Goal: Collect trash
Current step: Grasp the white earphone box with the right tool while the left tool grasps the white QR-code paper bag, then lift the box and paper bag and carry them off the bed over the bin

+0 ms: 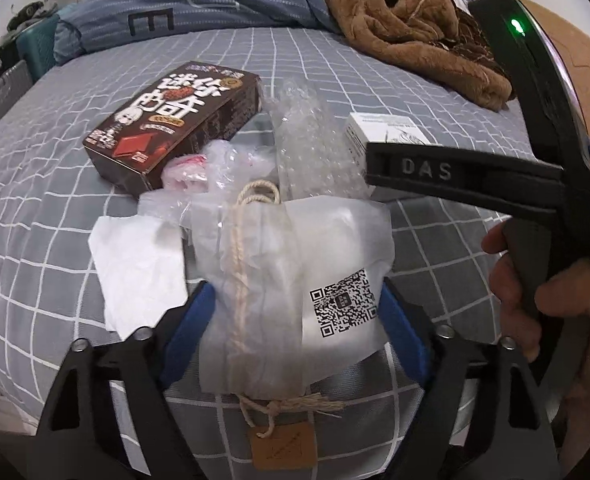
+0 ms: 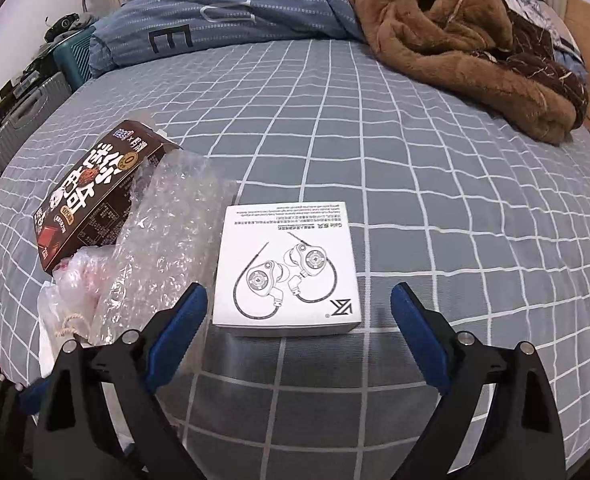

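Trash lies on a grey checked bed (image 1: 35, 208). In the left wrist view my left gripper (image 1: 295, 300) stands open around a frosted plastic bag (image 1: 295, 264) with a QR code and a rope cord. Beyond the bag lie a white tissue (image 1: 135, 264), a brown snack box (image 1: 175, 124), crumpled clear plastic (image 1: 223, 164) and bubble wrap (image 1: 311, 140). In the right wrist view my right gripper (image 2: 299, 300) is open, its fingers either side of the near edge of a white earphone box (image 2: 291, 268). The snack box (image 2: 91, 200) and bubble wrap (image 2: 163, 232) lie to its left.
A brown fleece garment (image 2: 463, 44) and a blue striped quilt (image 2: 223, 8) lie at the far side of the bed. Suitcases (image 2: 19, 128) stand off the bed's left edge. The right gripper's body and the hand holding it (image 1: 535, 208) fill the right of the left wrist view.
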### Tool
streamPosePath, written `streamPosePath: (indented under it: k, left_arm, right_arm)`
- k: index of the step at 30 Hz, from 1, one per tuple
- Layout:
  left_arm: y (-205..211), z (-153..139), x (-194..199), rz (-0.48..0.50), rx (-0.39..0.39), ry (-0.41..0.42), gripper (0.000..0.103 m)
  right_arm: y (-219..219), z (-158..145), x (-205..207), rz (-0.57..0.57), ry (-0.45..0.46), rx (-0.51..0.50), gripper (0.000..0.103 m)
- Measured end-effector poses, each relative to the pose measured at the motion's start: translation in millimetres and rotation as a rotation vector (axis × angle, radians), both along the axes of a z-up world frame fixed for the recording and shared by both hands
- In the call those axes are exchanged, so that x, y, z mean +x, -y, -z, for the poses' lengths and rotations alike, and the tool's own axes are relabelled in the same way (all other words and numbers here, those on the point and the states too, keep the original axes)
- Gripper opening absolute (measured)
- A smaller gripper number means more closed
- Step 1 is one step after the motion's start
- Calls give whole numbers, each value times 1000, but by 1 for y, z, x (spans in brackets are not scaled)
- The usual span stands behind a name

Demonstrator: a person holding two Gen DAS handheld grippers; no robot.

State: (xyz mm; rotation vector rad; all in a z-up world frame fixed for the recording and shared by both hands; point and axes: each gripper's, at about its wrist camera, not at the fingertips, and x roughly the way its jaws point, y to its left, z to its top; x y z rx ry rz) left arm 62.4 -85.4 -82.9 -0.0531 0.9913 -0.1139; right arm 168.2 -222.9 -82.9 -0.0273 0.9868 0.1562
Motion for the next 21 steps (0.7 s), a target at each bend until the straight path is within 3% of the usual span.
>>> streamPosePath:
  k: [5,6,8,21]
  left_arm:
    - [4,5,0,35,-35,-25,50]
    - [4,6,0,36,-42,-28,48]
    - [3,5,0,40,-61,-27,43]
    - [2,-11,-5,43,-49,14,37]
  right_arm:
    - [-1,8,2,-5,-37,9,74]
    - [-2,9,3,-9,-46,15,68]
    - [0,11,3,-7,-53,29,68]
    - [16,2,-5,45,-32,28,68]
